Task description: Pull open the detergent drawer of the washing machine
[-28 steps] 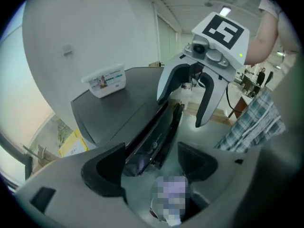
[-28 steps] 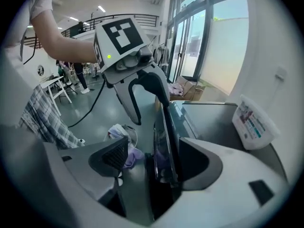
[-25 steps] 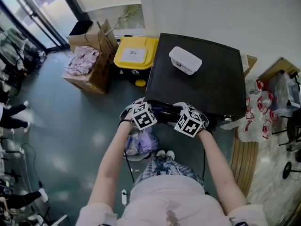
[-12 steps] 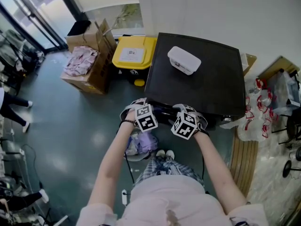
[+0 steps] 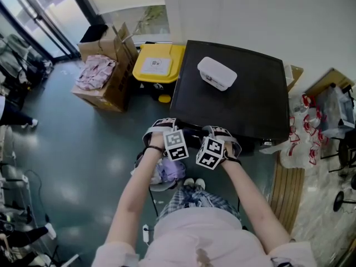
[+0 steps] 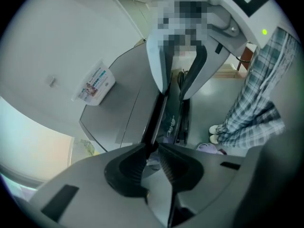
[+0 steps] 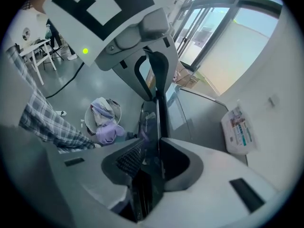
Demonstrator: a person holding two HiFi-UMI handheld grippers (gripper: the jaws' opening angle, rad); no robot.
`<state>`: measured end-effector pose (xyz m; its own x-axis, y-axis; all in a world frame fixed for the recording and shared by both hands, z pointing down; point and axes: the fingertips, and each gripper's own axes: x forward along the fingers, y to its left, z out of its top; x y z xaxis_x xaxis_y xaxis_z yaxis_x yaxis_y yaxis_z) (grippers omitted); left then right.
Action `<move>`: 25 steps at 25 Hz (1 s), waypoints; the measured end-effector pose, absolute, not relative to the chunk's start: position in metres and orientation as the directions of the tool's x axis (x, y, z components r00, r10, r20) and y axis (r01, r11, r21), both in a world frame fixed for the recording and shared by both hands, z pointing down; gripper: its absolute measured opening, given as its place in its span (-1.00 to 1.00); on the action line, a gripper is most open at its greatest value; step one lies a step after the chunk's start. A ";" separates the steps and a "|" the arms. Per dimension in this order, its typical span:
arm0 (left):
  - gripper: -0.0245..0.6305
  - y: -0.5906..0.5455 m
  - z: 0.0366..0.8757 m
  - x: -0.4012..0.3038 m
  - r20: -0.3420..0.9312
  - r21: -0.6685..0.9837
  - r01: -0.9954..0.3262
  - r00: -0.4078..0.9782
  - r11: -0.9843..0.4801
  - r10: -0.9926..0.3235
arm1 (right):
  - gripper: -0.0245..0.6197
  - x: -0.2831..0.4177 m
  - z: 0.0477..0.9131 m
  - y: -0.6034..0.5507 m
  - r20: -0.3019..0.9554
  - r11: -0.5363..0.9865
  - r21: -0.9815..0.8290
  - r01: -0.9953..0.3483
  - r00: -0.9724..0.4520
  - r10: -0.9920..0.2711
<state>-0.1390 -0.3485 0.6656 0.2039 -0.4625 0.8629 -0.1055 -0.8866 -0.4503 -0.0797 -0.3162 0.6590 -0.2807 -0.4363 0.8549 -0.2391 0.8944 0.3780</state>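
A washing machine with a dark top stands before me, a white box on it. Its dark drawer front runs along the near top edge. My left gripper and right gripper sit side by side on that edge. In the left gripper view the left gripper pinches the thin dark panel. In the right gripper view the right gripper clamps the same panel. Both pairs of jaws have just been closing, with the panel between them.
Left of the machine are a yellow bin and a cardboard box of clothes. A basket with purple laundry sits on the floor by the person's feet. Plastic bags and a wooden board lie to the right.
Both marker cubes have tilted and drawn closer together at the machine's front edge. The hands stay in about the same place.
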 end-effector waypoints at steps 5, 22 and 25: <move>-0.65 -0.348 0.669 -0.140 0.862 -0.472 -0.048 0.183 -0.880 -0.472 | -0.69 -0.079 0.658 -0.321 0.845 0.879 0.413 -0.240 -0.258 -0.468; -0.71 -0.313 0.667 -0.146 0.876 -0.449 0.029 0.211 -0.893 -0.434 | -0.74 -0.083 0.657 -0.290 0.866 0.906 0.329 -0.266 -0.299 -0.401; -0.72 -0.299 0.666 -0.147 0.878 -0.440 0.031 0.223 -0.897 -0.423 | -0.74 -0.085 0.656 -0.277 0.867 0.913 0.302 -0.274 -0.318 -0.383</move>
